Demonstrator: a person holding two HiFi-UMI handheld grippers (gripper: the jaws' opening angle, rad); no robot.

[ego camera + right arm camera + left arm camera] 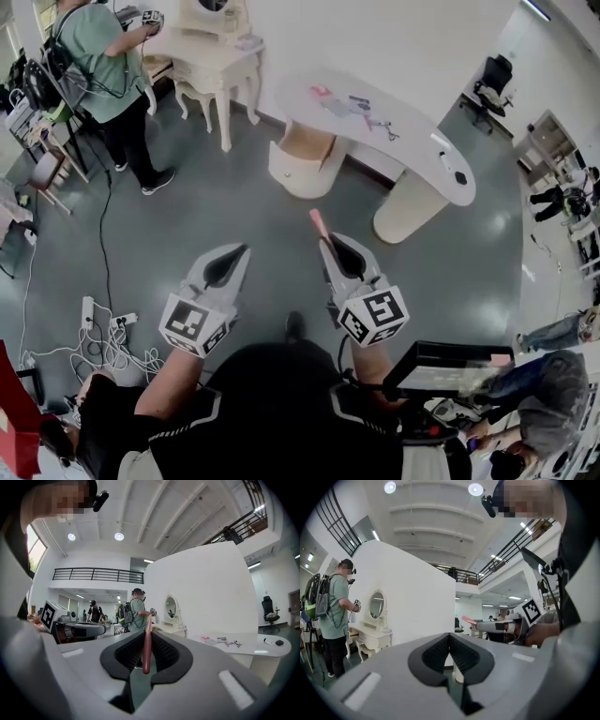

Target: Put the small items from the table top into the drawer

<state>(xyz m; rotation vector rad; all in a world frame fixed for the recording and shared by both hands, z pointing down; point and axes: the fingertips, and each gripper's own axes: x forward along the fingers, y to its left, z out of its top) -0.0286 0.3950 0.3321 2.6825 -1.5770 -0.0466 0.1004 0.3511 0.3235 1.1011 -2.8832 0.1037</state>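
Observation:
My right gripper (324,240) is shut on a thin pink stick (317,222), which pokes out past its tips; in the right gripper view the pink stick (146,644) stands upright between the closed jaws. My left gripper (243,247) is shut with nothing in it, its jaws meeting at the tip (450,637). Both hang over the grey floor, well short of the white curved table (417,155). Several small items (361,108) lie on its top, and a black one (460,177) sits near its right end. Under its left end, a rounded drawer (298,169) stands open.
A person in a green shirt (98,52) stands at a white dressing table (211,56) at the far left. Power strips and cables (101,330) lie on the floor at my left. More people and desks (562,202) are at the right.

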